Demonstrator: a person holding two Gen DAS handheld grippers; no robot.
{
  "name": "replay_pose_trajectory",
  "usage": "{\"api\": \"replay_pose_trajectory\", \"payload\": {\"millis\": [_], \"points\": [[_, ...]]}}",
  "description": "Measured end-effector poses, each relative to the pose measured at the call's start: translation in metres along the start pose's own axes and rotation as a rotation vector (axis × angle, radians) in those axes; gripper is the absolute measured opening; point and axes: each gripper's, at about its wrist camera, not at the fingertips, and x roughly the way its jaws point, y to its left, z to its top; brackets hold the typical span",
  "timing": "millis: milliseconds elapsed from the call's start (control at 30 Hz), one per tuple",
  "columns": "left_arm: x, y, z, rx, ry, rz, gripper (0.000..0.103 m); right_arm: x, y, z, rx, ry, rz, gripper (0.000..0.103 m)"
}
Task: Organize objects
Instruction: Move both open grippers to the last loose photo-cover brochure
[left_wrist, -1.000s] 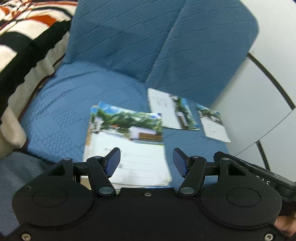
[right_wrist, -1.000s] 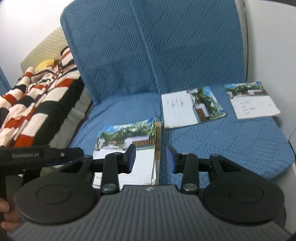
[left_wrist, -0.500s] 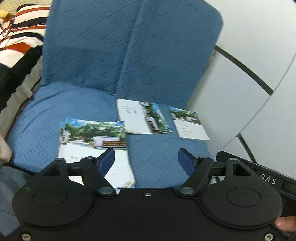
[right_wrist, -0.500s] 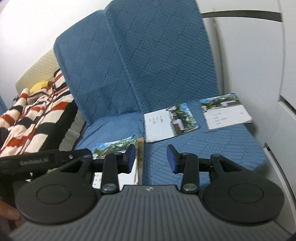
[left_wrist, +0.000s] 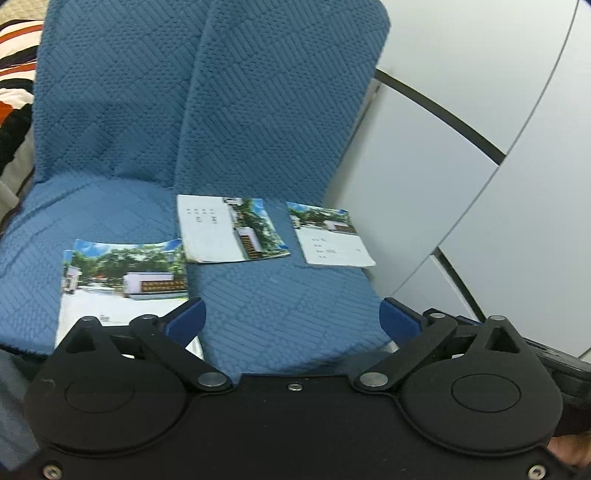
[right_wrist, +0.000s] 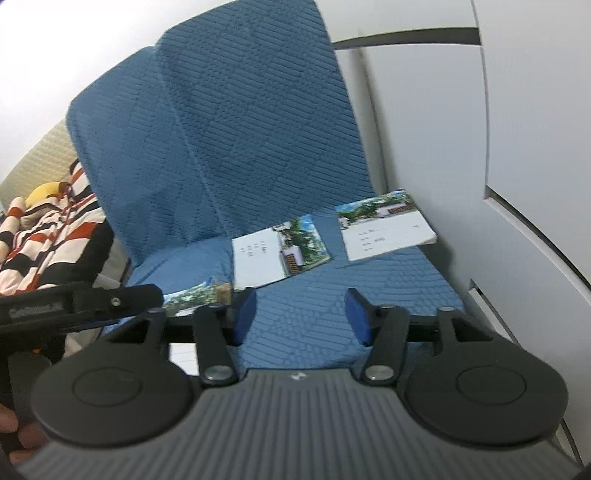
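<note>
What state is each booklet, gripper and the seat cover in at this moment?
Left booklet: flat on the seat, on a second booklet beneath, not gripped.
Middle booklet: flat, turned sideways, untouched.
Right booklet: flat near the seat's right edge, untouched.
Left gripper: open wide, jaws just been opening, nothing between them.
Right gripper: open, jaws just been opening, empty.
Blue seat cover: spread over seat and backrest.
</note>
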Motion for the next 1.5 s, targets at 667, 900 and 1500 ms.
{"api": "replay_pose_trajectory", "payload": {"millis": [667, 900, 1500], "points": [[0.037, 0.002, 0.014, -0.019, 0.024, 0.012, 0.102, 0.033, -0.033, 0.003, 0.091, 0.056, -0.028, 0.088], [0.069, 0.001, 0.031, -0.025, 0.060, 0.029, 0.102, 0.059, -0.053, 0.010, 0.142, 0.066, -0.023, 0.088], [0.198, -0.009, 0.049, -0.071, 0.151, 0.036, 0.102, 0.147, -0.131, 0.011, 0.339, 0.110, -0.060, 0.088]]}}
